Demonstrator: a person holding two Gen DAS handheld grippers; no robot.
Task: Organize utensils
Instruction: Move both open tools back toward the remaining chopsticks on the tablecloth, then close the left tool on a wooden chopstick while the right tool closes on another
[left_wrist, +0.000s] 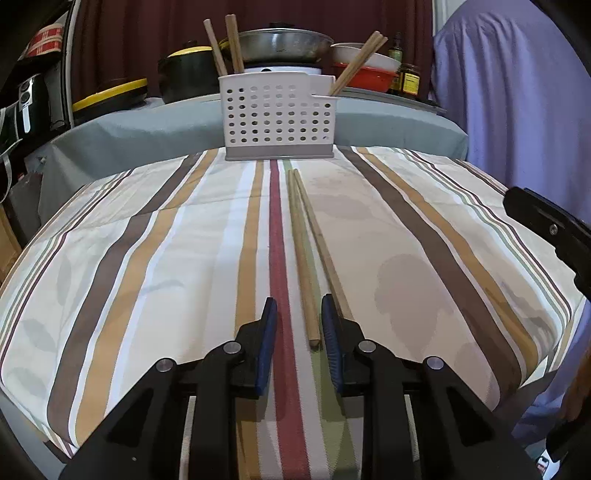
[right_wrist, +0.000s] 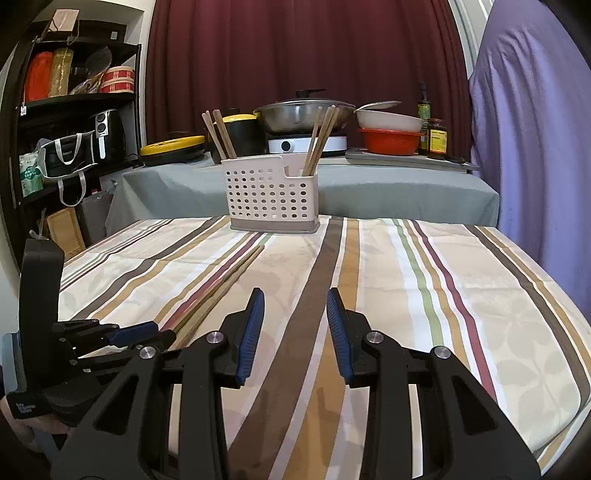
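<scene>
pots (left_wrist: 280, 46) behind perforated caddy (left_wrist: 279, 118)

Your two chopsticks (left_wrist: 308, 254) on the table are bare, matt wood with a fine grain — the same pale wood as the pairs standing in the holder (left_wrist: 277, 114), which is smooth white plastic pierced with round holes over a grey plastic base. Beneath them, the striped tablecloth (left_wrist: 147, 258) is woven cloth, matt and lightly creased. Your left gripper (left_wrist: 299, 332) is matt black plastic with ribbed blue pads (left_wrist: 269, 325) and shiny metal pins; your right gripper (right_wrist: 295, 325) looks alike. Behind, the wok (right_wrist: 303, 112) is dull brushed metal — the curtain (right_wrist: 295, 48) heavy matt fabric.
</scene>
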